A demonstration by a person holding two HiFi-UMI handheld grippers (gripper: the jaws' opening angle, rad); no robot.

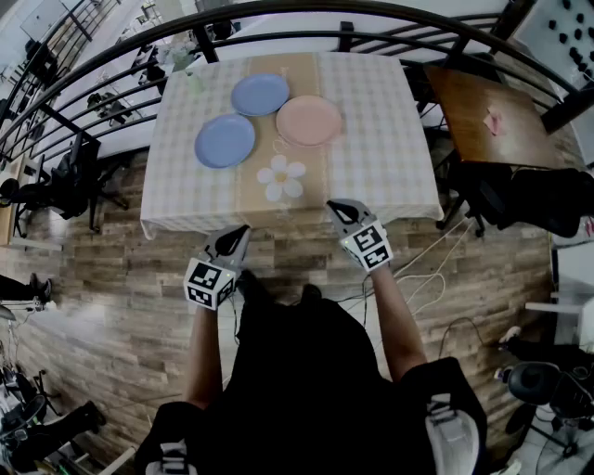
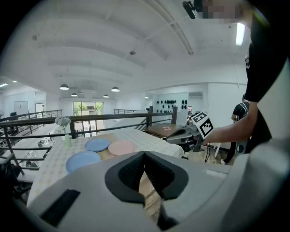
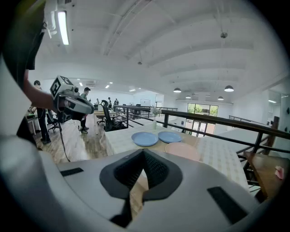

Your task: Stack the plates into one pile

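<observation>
Three plates lie apart on the checked tablecloth (image 1: 371,139): a blue plate (image 1: 225,140) on the left, a second blue plate (image 1: 260,94) behind it, and a pink plate (image 1: 309,120) to the right. The left gripper view shows the same blue plates (image 2: 83,160) (image 2: 97,144) and pink plate (image 2: 121,147). My left gripper (image 1: 243,230) and right gripper (image 1: 334,205) hover at the table's near edge, short of the plates. Both are shut with nothing between the pads: the left gripper (image 2: 145,154) and the right gripper (image 3: 143,152).
A flower-shaped mat (image 1: 280,178) lies on the tan runner near the front. A small vase (image 1: 194,81) stands at the back left corner. A black railing (image 1: 278,11) runs behind the table, and a brown table (image 1: 483,111) stands to the right.
</observation>
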